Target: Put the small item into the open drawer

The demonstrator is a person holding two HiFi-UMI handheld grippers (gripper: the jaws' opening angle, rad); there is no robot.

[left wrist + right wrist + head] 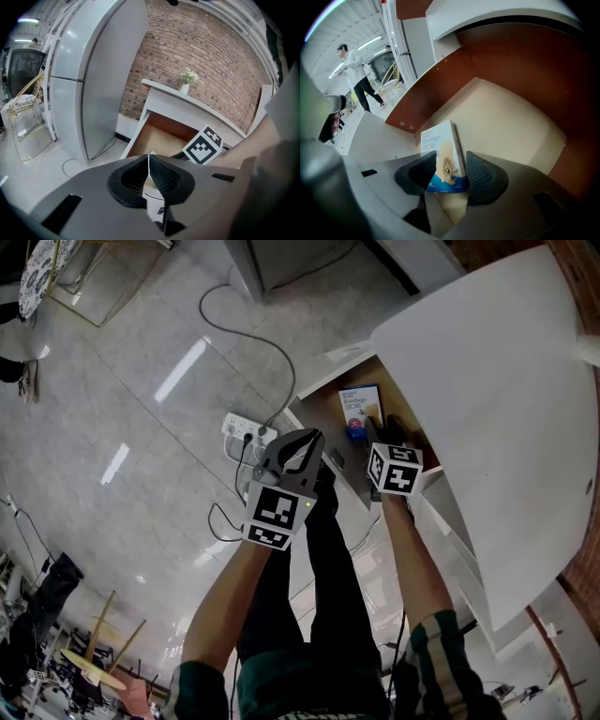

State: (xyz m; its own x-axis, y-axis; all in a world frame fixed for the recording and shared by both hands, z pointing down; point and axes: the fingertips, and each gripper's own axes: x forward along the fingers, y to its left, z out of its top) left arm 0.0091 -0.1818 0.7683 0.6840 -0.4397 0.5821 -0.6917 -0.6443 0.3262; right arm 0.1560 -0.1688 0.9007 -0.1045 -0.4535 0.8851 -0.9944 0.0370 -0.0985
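The small item is a white and blue bandage box (359, 412) with a cartoon lion. It lies inside the open drawer (325, 407), on its pale wooden floor (511, 117). In the right gripper view the box (443, 154) stands between the jaws of my right gripper (451, 162), which is open; a gap shows beside the right pad. From the head view that gripper (386, 431) reaches down into the drawer. My left gripper (305, 442) hovers over the floor just left of the drawer. Its jaws (149, 161) are shut together with nothing in them.
A white cabinet top (487, 399) overhangs the drawer on the right. A white power strip (246, 427) and its cable lie on the tiled floor by the drawer's corner. A grey fridge (93, 70) stands left of the cabinet, against a brick wall. A person (355, 70) stands far off.
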